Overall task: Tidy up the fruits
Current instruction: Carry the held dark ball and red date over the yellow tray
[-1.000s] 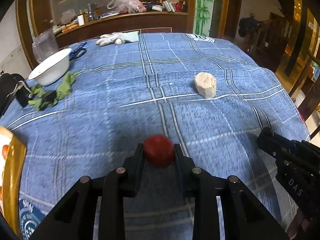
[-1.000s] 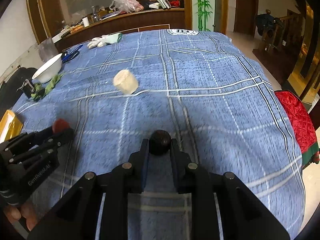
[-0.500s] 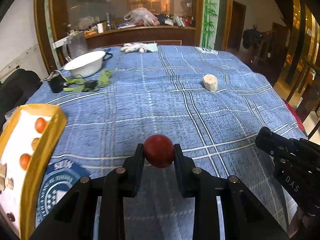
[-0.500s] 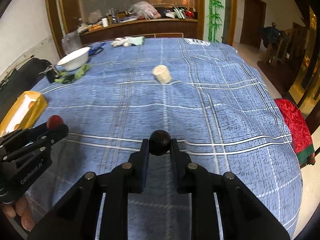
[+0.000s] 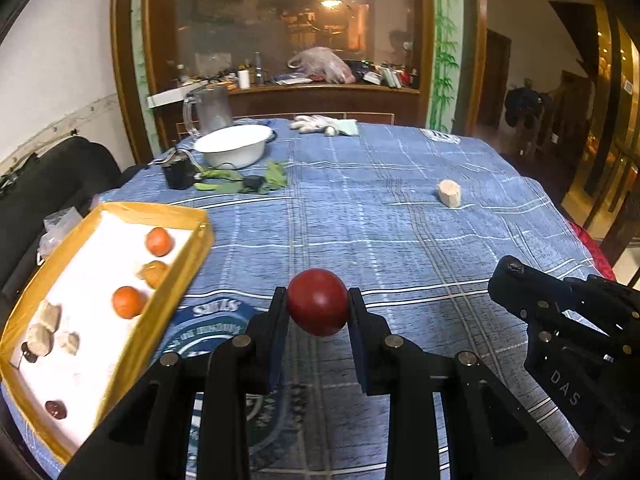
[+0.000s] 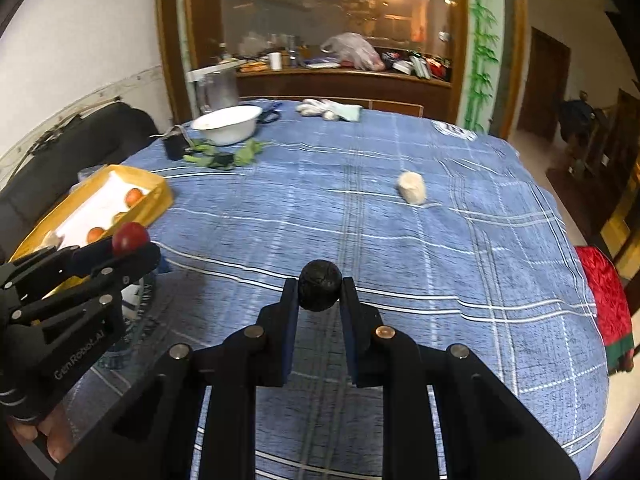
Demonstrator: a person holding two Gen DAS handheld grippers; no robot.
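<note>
1. The left tongs (image 5: 318,307) pinched a red fruit (image 5: 318,307); the right tongs (image 6: 319,292) pinched a dark fruit (image 6: 319,292).
2. Both had swung toward the yellow tray (image 5: 160,300), now close beside the red fruit, so drop-off looked imminent.

Both grippers have risen and pulled back from the blue checked tablecloth (image 5: 380,216) within 1 second. The yellow-rimmed tray (image 5: 168,288), only a sliver at the frame edge before, now lies in full view left of the left gripper (image 5: 318,308), with 3 orange fruits inside. The pale chunk (image 5: 449,193), once near the left gripper, now sits well apart, farther up the tablecloth.
</note>
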